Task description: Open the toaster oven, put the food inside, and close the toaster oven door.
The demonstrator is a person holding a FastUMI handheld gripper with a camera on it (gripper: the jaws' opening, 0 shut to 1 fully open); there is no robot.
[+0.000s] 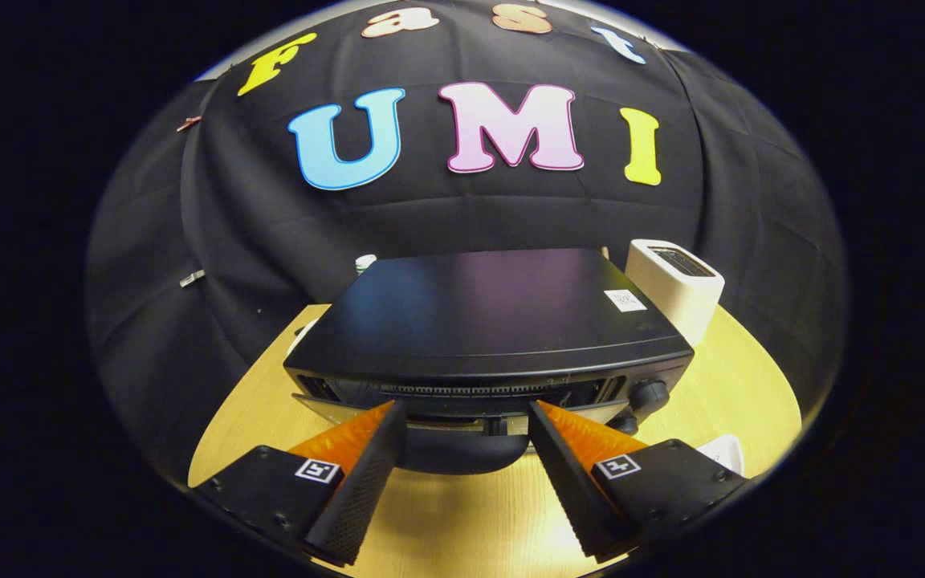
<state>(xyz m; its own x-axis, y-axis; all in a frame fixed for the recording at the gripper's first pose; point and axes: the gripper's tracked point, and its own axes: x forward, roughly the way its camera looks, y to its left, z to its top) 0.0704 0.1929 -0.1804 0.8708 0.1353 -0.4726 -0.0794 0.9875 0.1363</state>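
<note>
Spread claw (466,417) over wooden table (462,514).

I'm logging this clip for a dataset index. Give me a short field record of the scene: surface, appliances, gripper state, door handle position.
surface: wooden table
main appliance: black toaster oven, seen from above its front
door handle: dark handle at the oven's front, between the fingers
other appliance: white toaster, beside the oven's far corner
gripper: gripper open, fingertips at the oven's front edge, not pressing the handle
door state: cannot tell

Unreadable white label (625,300) atop toaster oven (495,321)
</note>
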